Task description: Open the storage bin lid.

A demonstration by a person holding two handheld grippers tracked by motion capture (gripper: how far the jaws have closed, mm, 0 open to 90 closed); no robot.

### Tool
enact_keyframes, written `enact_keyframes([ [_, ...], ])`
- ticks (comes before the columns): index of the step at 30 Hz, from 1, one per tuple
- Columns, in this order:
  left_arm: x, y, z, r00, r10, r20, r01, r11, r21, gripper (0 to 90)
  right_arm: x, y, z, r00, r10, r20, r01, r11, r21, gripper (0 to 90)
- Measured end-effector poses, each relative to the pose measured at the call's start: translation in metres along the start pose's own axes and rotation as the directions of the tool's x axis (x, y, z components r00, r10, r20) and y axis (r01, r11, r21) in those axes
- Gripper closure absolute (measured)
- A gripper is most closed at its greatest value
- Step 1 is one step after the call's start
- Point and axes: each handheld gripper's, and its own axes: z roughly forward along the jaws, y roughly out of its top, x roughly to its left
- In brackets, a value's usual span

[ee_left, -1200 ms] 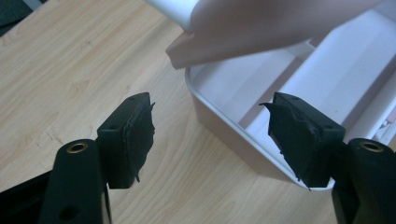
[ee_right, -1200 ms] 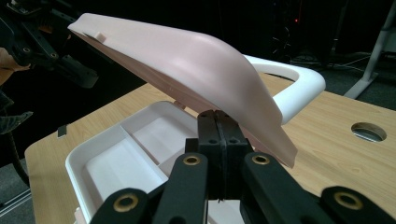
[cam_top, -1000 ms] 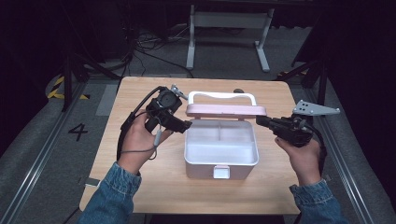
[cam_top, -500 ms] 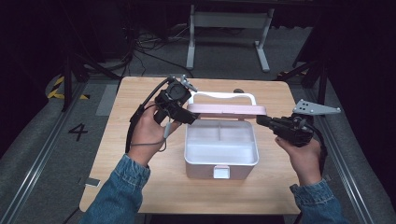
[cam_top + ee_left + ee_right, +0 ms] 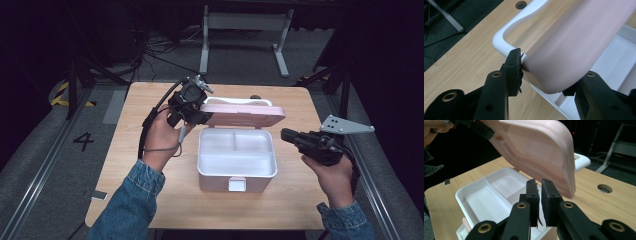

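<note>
**A:** Why have you got the left tongs (image 5: 199, 116) up on that corner?

**B:** I'm holding the pink lid (image 5: 244, 114) of the white box (image 5: 236, 165) by its left end. In the left gripper view the jaws have just been closing with the lid's rounded corner between them, one pad against the edge and the other under the lid's far face, so I read them as clamped on the lid. That grip keeps the lid raised on its rear hinge, tilted over the back of the box instead of dropping shut.

**A:** And the box itself?

**B:** It sits near the middle of the table (image 5: 125, 150), open side up, with its latch tab facing me. Its white handle (image 5: 506, 30) lies on the wood behind the lid. The divided tray inside looks empty to me.

**A:** What's the right hand doing, then?

**B:** The right tongs (image 5: 286, 134) hang just off the box's right side, apart from it. In the right gripper view the jaws have just been opening a little and now stand a narrow slit apart with nothing between them. I keep them there, I'd judge, so they are close enough to take the lid's free end or steady the box if it shifts.
</note>
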Motion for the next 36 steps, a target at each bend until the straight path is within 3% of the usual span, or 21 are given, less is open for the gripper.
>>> enact_keyframes([
  [11,0.018,0.012,0.0,0.9995,-0.023,0.02,0.023,0.9997,-0.006,69.1,-0.014,-0.014,-0.026,0.997,0.05,0.059,-0.05,0.999,0.003,82.1],
  [17,0.025,0.018,0.005,0.9989,-0.045,0.008,0.045,0.9989,-0.011,72.6,-0.018,-0.018,-0.032,0.9955,0.057,0.076,-0.058,0.998,0.008,81.9],
  [36,0.051,0.034,0.027,0.993,-0.117,0.008,0.117,0.993,0.009,72.7,-0.027,-0.022,-0.026,0.9958,0.067,0.063,-0.068,0.998,0.017,80.7],
])
